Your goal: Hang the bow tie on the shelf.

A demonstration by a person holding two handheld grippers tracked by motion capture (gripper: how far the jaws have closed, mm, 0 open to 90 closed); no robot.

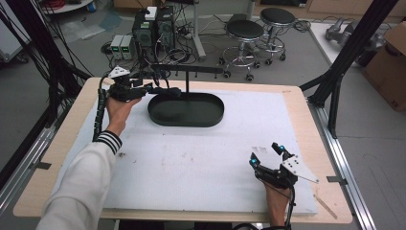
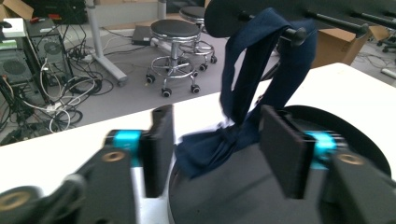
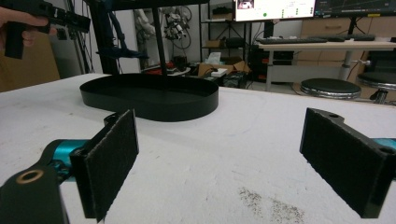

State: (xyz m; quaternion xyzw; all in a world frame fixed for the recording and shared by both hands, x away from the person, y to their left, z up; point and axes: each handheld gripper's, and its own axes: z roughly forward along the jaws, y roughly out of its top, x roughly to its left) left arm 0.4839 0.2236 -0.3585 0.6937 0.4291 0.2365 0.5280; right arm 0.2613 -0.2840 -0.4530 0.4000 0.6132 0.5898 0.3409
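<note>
Bow tie: dark blue bow tie point(image 2: 219, 144), strap looped over a peg point(image 2: 292, 33) of the black stand, knot hanging down between and just beyond the left gripper's pads, low over the tray.
Table: white-covered table point(image 1: 206, 163); both grippers work above it, well apart from each other.
Tray: black oval tray point(image 1: 186, 111) forms the stand's base, directly below and ahead of the left gripper; far ahead of the right one.
Stand: upright post with crossbar point(image 1: 191, 71) above the tray; pegs run along the bar over the left gripper.
Left gripper: left gripper point(image 2: 215, 149) has jaws parted wide, nothing clamped; the cloth sits in the gap, whether it brushes a pad I cannot tell.
Right gripper: right gripper point(image 3: 219, 163) idles low over bare table, jaws spread wide, holding nothing.
Risk, slipping off: closing on loose cloth beside the knot and pulling would likely drag the strap along the peg and drop it into the tray.
Risk, tipping: a snagged strap tugged sideways could rock the stand.
View difference: left gripper view shows the strap's loop on the peg; high view renders it a dark smudge beside the gripper, yet gives both hands' spacing.
</note>
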